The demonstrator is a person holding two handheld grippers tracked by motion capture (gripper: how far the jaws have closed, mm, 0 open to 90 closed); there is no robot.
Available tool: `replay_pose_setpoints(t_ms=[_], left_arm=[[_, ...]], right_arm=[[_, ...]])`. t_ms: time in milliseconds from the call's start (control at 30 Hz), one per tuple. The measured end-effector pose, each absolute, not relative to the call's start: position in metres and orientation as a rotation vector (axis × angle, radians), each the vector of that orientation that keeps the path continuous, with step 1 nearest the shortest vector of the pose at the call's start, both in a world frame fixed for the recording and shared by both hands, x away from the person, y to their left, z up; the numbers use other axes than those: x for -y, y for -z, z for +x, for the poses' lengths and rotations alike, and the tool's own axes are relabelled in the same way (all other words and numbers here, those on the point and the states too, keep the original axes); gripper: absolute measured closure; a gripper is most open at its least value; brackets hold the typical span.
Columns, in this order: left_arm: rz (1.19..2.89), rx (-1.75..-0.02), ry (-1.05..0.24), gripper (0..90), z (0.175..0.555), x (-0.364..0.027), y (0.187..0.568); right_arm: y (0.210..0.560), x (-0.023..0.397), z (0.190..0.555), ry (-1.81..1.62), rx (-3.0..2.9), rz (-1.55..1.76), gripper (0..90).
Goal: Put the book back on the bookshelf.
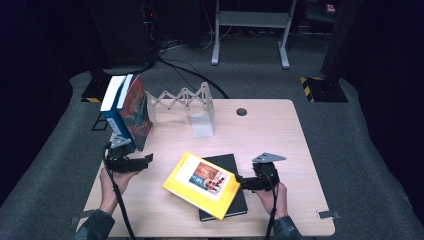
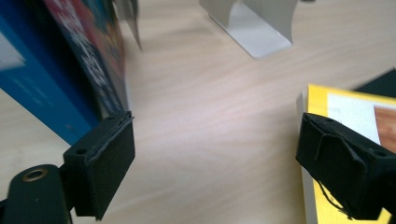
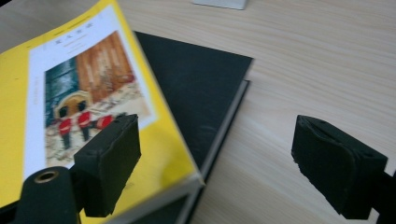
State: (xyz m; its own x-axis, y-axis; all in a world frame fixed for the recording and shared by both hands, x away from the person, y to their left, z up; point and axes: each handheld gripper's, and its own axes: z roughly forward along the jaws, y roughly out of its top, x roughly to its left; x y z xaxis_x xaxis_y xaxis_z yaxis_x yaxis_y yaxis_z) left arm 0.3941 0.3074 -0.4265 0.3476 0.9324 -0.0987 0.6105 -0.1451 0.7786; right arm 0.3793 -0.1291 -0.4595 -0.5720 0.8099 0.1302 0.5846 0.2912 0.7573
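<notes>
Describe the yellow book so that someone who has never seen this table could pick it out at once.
On the wooden table, look near the front edge, between the two hand-held grippers. There the yellow book lies tilted across a flat black book. Its bright yellow cover with a picture of red-coated guards sets it apart from the plain black one beneath and from the two books standing at the back left.

The high view looked forward and down from above the person's side onto the whole counter point(image 1: 280, 145). Each tongs camera sat low and close, facing along its own jaws. All three shared the yellow book point(image 1: 202, 184) point(image 2: 345, 105) point(image 3: 79, 93); the left one's blurred blue book point(image 2: 32, 79) probably matched the upright one point(image 1: 114, 107).
</notes>
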Motion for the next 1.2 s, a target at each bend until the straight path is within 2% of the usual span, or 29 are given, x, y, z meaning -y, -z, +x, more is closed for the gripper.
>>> replay_pose_setpoints(t_ms=[100, 267, 333, 367, 467, 933, 1200], left_arm=[[1.892, -1.348, -0.505, 10.7, 0.389, -0.299, 0.446], [1.907, -1.356, -0.432, 10.4, 0.381, -0.292, 0.47], [1.908, -1.354, -0.399, 10.2, 0.378, -0.29, 0.476], [1.907, -1.351, -0.391, 9.9, 0.376, -0.288, 0.479], [1.921, -1.325, -0.353, 9.6, 0.368, -0.281, 0.484], [2.022, -1.272, -0.315, 8.4, 0.349, -0.261, 0.499], [1.949, -1.33, -0.287, 8.9, 0.367, -0.256, 0.5]], right_arm=[[0.457, 0.101, 0.382, -1.139, -2.36, 1.198, 19.8], [0.461, 0.085, 0.386, -1.12, -2.412, 1.174, 27.4], [0.466, 0.079, 0.389, -1.099, -2.455, 1.16, 33.7], [0.47, 0.076, 0.389, -1.076, -2.473, 1.167, 40.7], [0.472, 0.078, 0.388, -1.116, -2.478, 1.175, 44.8], [0.477, 0.087, 0.382, -1.157, -2.43, 1.245, 49.0], [0.476, 0.088, 0.372, -1.146, -2.39, 1.293, 51.3]])
